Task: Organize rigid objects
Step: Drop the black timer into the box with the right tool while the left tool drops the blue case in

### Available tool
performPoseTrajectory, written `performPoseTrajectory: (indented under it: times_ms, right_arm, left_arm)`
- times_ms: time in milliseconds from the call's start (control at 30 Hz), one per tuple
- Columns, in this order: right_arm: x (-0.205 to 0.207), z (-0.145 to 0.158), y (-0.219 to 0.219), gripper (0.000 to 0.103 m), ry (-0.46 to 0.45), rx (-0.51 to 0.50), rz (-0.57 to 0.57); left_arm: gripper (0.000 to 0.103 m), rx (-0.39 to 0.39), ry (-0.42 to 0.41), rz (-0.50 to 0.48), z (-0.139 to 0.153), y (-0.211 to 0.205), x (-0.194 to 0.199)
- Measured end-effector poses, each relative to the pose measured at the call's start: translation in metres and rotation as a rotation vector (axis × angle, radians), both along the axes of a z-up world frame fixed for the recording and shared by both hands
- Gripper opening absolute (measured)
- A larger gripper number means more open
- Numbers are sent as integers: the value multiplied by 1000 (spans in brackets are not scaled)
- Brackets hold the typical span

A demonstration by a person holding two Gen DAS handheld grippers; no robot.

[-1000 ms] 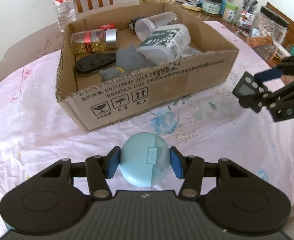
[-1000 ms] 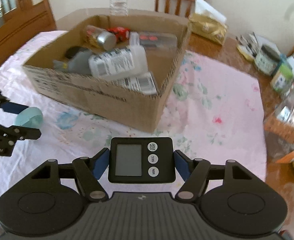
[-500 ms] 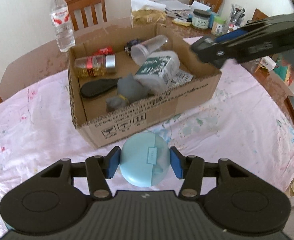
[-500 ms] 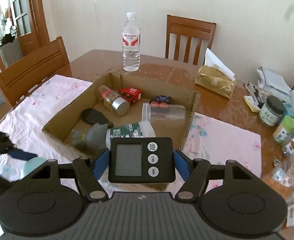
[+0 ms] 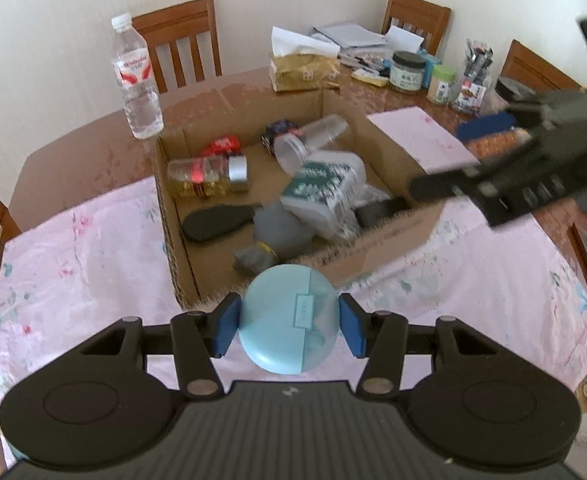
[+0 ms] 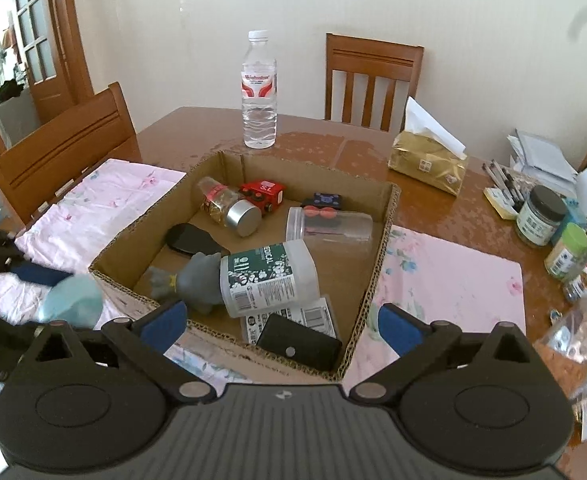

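A round, pale blue case (image 5: pixel 289 318) is squeezed by the left gripper (image 5: pixel 289 330). The right gripper (image 6: pixel 279 326) is spread wide with nothing held. The black timer (image 6: pixel 298 343) in the box (image 6: pixel 377 276) is partly hidden.

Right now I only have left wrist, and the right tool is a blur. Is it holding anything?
Observer: No. The right tool is open, with nothing between its fingers.
Operator: What's the black thing in the box's near right corner?
Observer: A flat black device, inside the box, lying on a barcode sheet.
Operator: Is my case over the box?
Observer: Right wrist shows the case by the box's left corner, against the outside of the wall. I cannot tell whether it is past the rim.
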State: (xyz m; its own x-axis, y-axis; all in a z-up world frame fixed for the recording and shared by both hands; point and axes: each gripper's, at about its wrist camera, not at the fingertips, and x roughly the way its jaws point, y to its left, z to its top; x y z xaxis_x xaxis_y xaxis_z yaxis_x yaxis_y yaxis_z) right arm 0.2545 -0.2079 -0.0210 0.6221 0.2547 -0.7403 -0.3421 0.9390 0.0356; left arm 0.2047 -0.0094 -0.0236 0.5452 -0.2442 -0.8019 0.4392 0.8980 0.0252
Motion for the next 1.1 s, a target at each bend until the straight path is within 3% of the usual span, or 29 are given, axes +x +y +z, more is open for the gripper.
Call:
performPoseTrajectory:
  times_ms: [300, 733, 767, 800, 867, 933, 1100]
  right_arm:
    - [-21, 8, -2, 103, 2, 4, -40]
    - [-34, 12, -8, 103, -3, -8, -71]
    - [-34, 13, -9, 103, -4, -8, -73]
    - [-35, 13, -9, 103, -6, -8, -74]
    - [-36, 15, -10, 103, -10, -9, -76]
    - [-37, 17, -11, 103, -15, -8, -75]
    - [-36, 19, -10, 103, -7, -19, -86]
  left_arm:
    - [52, 9, -69, 22, 8, -6, 54]
    - [53, -19, -45, 27, -28, -41, 123]
    - [63, -31, -55, 42, -27, -42, 125]
    - [84, -38, -64, 52, -26, -42, 126]
    - [100, -41, -125, 90, -20, -41, 124]
    - [101, -36, -193, 110, -13, -38, 117]
    - [101, -25, -228, 154, 3, -27, 100]
